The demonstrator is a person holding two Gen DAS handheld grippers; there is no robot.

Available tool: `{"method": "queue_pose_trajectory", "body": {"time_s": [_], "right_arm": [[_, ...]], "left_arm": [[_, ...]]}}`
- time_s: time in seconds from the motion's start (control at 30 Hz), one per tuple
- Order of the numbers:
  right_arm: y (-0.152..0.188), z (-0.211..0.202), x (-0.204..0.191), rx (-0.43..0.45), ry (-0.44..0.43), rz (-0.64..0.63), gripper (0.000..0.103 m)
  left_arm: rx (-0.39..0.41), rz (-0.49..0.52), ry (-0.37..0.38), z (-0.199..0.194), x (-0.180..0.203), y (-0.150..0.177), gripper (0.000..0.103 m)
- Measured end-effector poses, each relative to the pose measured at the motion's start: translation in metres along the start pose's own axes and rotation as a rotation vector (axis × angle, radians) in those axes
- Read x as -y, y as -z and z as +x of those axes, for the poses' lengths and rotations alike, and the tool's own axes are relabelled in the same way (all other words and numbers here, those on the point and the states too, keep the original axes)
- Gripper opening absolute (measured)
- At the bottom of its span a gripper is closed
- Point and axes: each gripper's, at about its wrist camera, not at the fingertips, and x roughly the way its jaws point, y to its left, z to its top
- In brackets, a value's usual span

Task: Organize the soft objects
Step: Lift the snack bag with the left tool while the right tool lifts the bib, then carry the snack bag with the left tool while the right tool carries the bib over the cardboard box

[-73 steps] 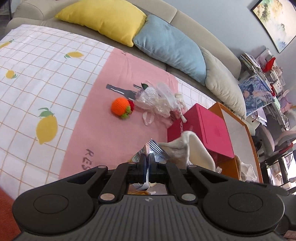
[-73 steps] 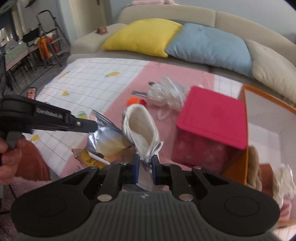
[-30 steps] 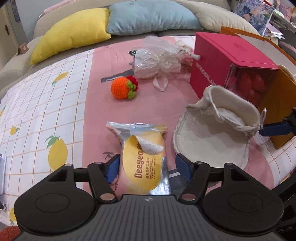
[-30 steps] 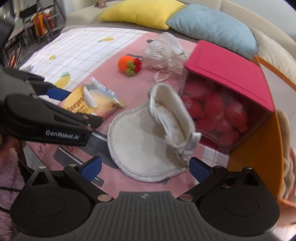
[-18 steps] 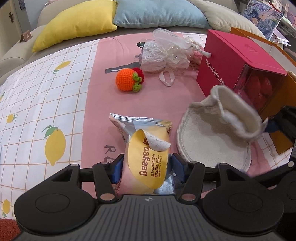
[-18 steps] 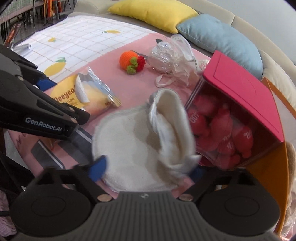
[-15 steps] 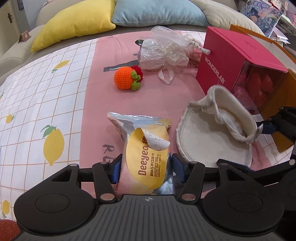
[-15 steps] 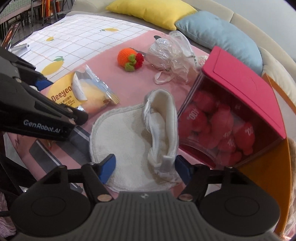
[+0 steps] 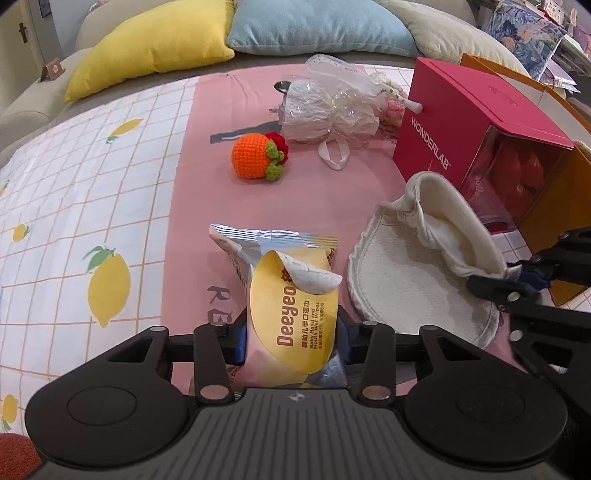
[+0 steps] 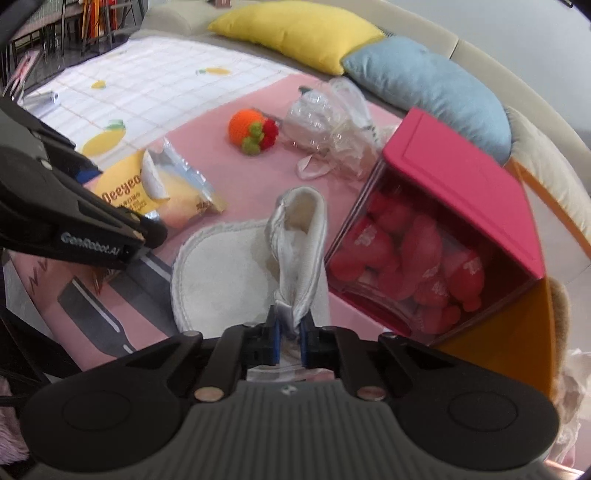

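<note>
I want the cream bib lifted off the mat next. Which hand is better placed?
Right. The right gripper is shut on the bib strap; the left gripper straddles the wipes pack.

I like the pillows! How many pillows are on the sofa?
3, in a row: yellow pillow on the left, blue pillow in the middle, beige pillow on the right. More may be hidden.

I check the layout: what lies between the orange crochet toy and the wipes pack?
Only bare pink cloth between the crochet toy and the wipes pack, seen in both wrist views.
</note>
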Motion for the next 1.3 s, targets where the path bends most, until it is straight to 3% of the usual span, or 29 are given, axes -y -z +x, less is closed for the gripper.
{"method": "queue_pose_trajectory", "body": {"time_s": [0.23, 0.73, 1.0, 1.3], "right_arm": [[-0.003, -0.031, -0.001, 0.083, 0.020, -0.001, 0.007], [-0.017, -0.115, 0.031, 0.293, 0.085, 0.083, 0.006], [-0.014, -0.155, 0.074, 0.374, 0.145, 0.205, 0.006], [-0.002, -0.180, 0.133, 0.414, 0.293, 0.262, 0.006]], "left_arm": [[0.069, 0.005, -0.006, -0.021, 0.003, -0.001, 0.045], [0.149, -0.111, 0.054, -0.079, 0.002, -0.012, 0.045], [0.209, -0.084, 0.132, -0.111, 0.031, -0.039, 0.045], [0.253, 0.035, 0.276, -0.120, 0.092, -0.087, 0.045]]}}
